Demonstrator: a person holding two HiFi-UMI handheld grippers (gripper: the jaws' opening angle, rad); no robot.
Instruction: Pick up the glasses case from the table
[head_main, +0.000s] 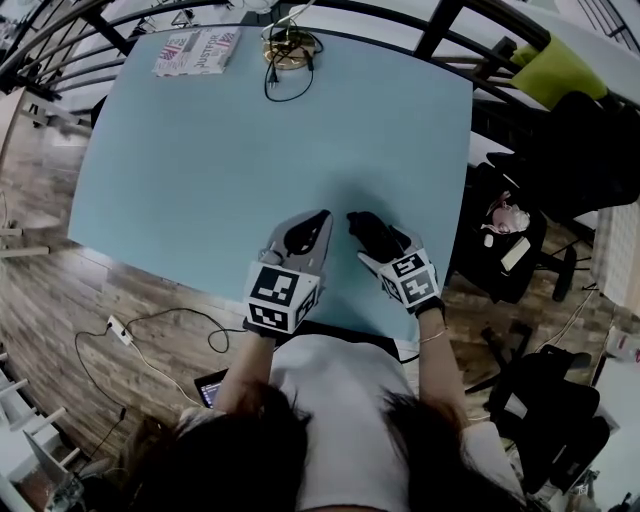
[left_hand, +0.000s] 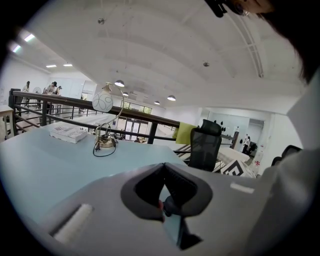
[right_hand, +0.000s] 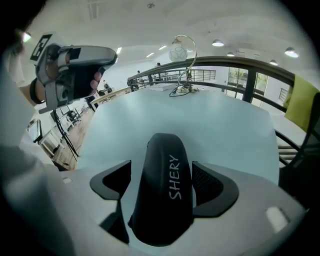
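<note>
The black glasses case marked "SHERY" sits lengthwise between the jaws of my right gripper, which is shut on it, near the front edge of the light blue table. The case's far end sticks out past the fingertips. My left gripper is just left of it, its jaws shut with the tips meeting and nothing held. That left gripper also appears at the upper left of the right gripper view.
A lamp with a gold base and black cable and a printed booklet lie at the table's far edge. A dark railing runs behind. Black office chairs stand right of the table. A power strip lies on the floor.
</note>
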